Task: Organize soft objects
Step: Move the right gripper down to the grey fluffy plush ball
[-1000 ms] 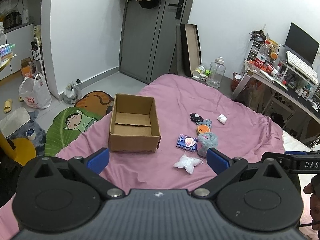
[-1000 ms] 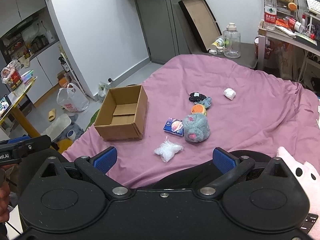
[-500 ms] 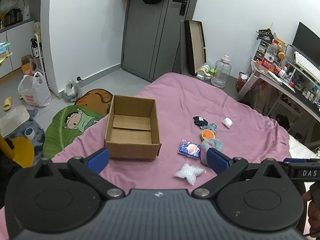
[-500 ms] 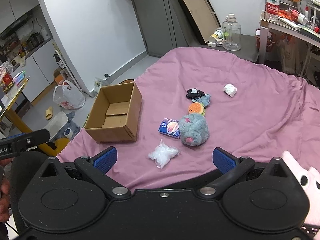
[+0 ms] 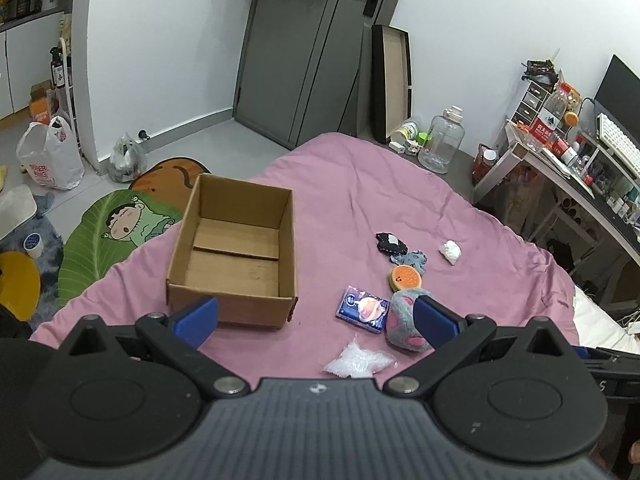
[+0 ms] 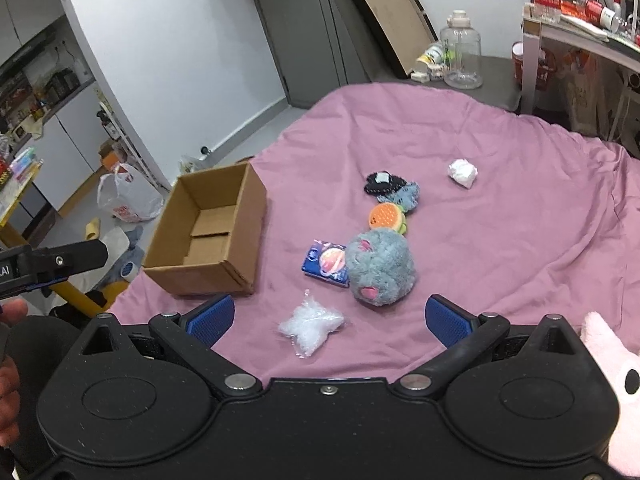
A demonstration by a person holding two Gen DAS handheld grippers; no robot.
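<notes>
Bed: covered by pink-purple sheet [image 5: 360, 184], carrying all items listed below.
Box: open brown cardboard box [image 5: 236, 256], upright, empty, at the left part of the bed near its edge.
Plush: round grey plush toy with pink patches [image 6: 380, 266], right of the box, partly hidden behind a blue pad in the left wrist view.
Packet: small blue printed tissue packet [image 6: 326, 263], touching the plush on its box side.
Bag: crumpled clear plastic bag [image 6: 310, 324], nearest the cameras, apart from the packet.
Burger toy: small orange burger-shaped soft toy [image 6: 387, 217], just beyond the plush.
Cloth pieces: small blue-grey fabric piece [image 5: 412, 259] beside a black fabric piece with a white label [image 5: 390, 242], beyond the burger toy.
Wad: white crumpled wad [image 6: 463, 172], well apart to the right of the row.
Left gripper [image 5: 316, 322]: jaws spread wide, nothing between the blue pads, held above the near edge of the bed.
Right gripper [image 6: 330, 318]: jaws spread wide, empty, above the plastic bag.
Pink plush: pale pink soft toy [image 6: 616, 384], at the lower right edge of the right wrist view.
</notes>
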